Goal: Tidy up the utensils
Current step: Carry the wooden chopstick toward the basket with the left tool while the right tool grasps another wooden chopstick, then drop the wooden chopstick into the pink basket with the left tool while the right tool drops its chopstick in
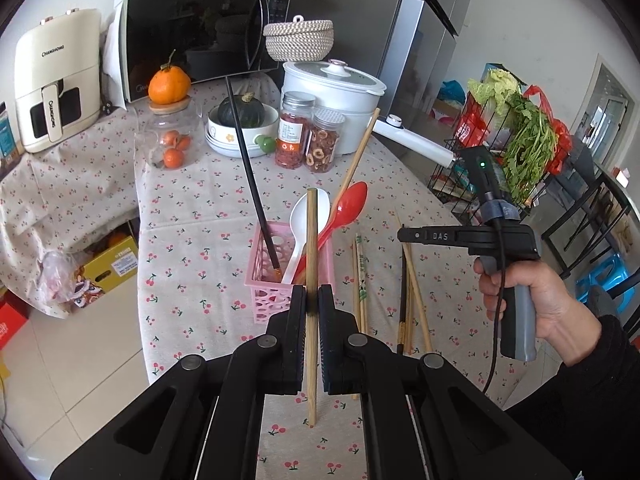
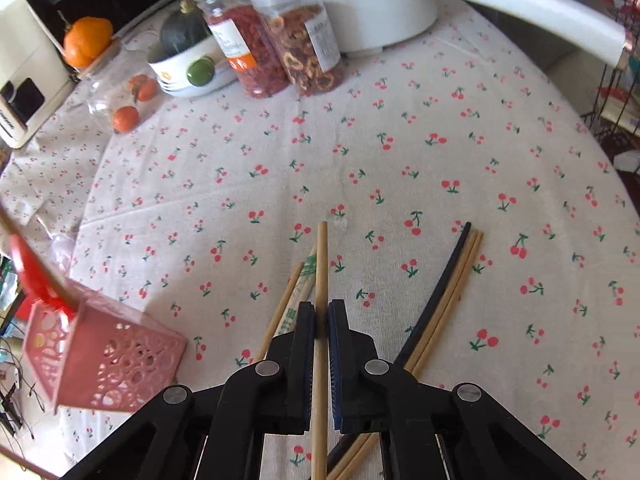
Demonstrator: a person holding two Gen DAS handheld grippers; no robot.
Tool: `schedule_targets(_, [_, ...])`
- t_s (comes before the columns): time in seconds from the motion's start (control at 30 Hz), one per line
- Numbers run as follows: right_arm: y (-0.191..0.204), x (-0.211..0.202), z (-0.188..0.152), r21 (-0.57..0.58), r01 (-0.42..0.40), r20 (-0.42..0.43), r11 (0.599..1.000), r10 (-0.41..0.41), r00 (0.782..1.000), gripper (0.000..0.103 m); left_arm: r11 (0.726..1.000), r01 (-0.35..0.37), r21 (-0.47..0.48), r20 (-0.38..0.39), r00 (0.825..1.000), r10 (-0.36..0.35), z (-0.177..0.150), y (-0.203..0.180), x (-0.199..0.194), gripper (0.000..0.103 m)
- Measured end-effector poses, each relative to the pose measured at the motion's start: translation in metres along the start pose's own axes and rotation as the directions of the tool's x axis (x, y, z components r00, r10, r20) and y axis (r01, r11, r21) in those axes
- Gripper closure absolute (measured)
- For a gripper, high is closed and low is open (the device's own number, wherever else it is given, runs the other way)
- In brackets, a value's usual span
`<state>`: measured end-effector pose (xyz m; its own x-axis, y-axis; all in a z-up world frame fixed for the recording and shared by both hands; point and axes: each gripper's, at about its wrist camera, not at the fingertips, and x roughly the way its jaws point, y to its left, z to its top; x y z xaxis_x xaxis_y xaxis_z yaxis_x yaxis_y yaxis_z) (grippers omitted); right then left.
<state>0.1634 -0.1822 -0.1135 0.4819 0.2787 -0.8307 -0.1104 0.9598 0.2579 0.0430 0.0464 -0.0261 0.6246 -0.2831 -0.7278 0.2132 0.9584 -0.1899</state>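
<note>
My left gripper (image 1: 311, 300) is shut on a wooden chopstick (image 1: 311, 240), held upright just in front of the pink utensil basket (image 1: 264, 280). The basket holds a white spoon (image 1: 304, 220), a red spoon (image 1: 348, 208), a black chopstick (image 1: 250, 168) and a wooden chopstick (image 1: 362, 148). My right gripper (image 2: 321, 314) is shut on another wooden chopstick (image 2: 321, 264), low over the tablecloth. Loose chopsticks lie beside it: a wrapped pair (image 2: 298, 296) to the left, a black one (image 2: 440, 280) and two wooden ones (image 2: 460, 276) to the right. The basket (image 2: 104, 352) is at the left in the right wrist view.
At the back of the cherry-print tablecloth (image 2: 400, 160) stand two jars (image 1: 308, 136), a bowl with a squash (image 1: 242, 120), a glass jar with oranges (image 1: 170, 136), a white pot (image 1: 340, 96), a microwave (image 1: 200, 40) and an air fryer (image 1: 56, 80). A vegetable rack (image 1: 512, 140) stands right.
</note>
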Motion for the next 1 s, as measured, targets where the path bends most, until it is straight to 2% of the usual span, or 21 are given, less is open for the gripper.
schedule_targets(0.1, [0.004, -0.032, -0.01, -0.034, -0.034, 0.074, 0.999, 0.036, 0.997, 0.098, 1.0, 0.001, 0.0, 0.012, 1.0, -0.001, -0.001, -0.001, -0.004, 0.098])
schedule_targets(0.3, [0.019, -0.087, -0.031, -0.108, -0.06, 0.208, 0.992, 0.081, 0.975, 0.098, 1.0, 0.001, -0.013, 0.046, 0.999, -0.001, 0.0, -0.001, -0.014, 0.097])
schedule_targets(0.57, [0.042, -0.148, -0.051, -0.194, -0.096, 0.343, 0.976, 0.159, 0.926, 0.099, 1.0, 0.005, -0.026, 0.145, 0.989, -0.001, 0.007, -0.001, -0.048, 0.098])
schedule_targets(0.7, [0.055, -0.173, -0.05, -0.235, -0.112, 0.404, 0.965, 0.202, 0.892, 0.099, 0.999, 0.001, -0.039, 0.226, 0.974, 0.008, 0.015, 0.001, -0.07, 0.098])
schedule_targets(0.83, [0.069, -0.192, -0.042, -0.269, -0.133, 0.446, 0.954, 0.246, 0.861, 0.099, 0.998, -0.031, -0.049, 0.321, 0.946, 0.045, 0.026, 0.003, -0.085, 0.098])
schedule_targets(1.0, [0.086, -0.201, -0.031, -0.295, -0.158, 0.451, 0.942, 0.283, 0.846, 0.099, 0.996, -0.046, -0.079, 0.387, 0.919, 0.073, 0.043, 0.008, -0.089, 0.098])
